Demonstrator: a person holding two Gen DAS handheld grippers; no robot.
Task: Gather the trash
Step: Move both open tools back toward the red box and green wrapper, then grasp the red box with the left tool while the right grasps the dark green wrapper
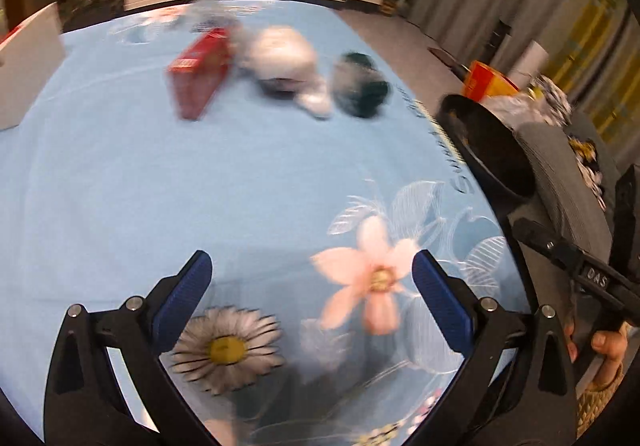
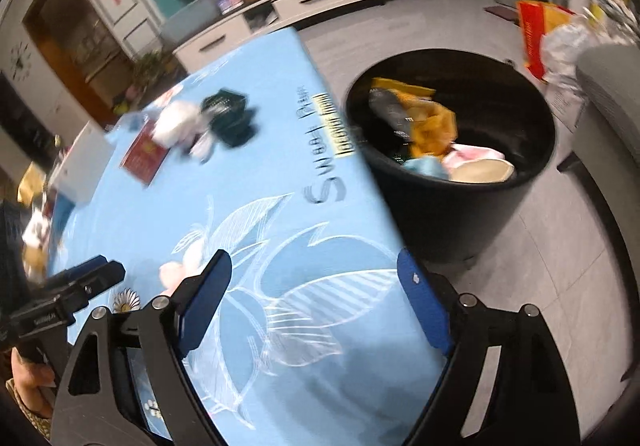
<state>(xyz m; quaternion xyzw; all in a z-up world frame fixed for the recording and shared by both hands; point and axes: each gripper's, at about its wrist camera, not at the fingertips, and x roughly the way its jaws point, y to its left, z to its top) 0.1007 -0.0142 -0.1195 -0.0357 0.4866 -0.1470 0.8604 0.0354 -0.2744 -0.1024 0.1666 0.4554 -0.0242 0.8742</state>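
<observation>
Both grippers (image 1: 312,298) (image 2: 314,298) have black frames, silver screws and blue ribbed pads.

red box (image 1: 199,76) flat on blue cloth | white wad (image 1: 280,56) beside it | dark wrapper (image 1: 362,84) right | black bin (image 2: 452,150) part-filled

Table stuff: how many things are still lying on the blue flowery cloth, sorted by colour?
Red: 1, the red box
White: 1, the white crumpled bundle
Dark: 1, the dark green-black packet
Total: 3 on the blue cloth, all blurred; anything smaller behind them cannot be told.
</observation>
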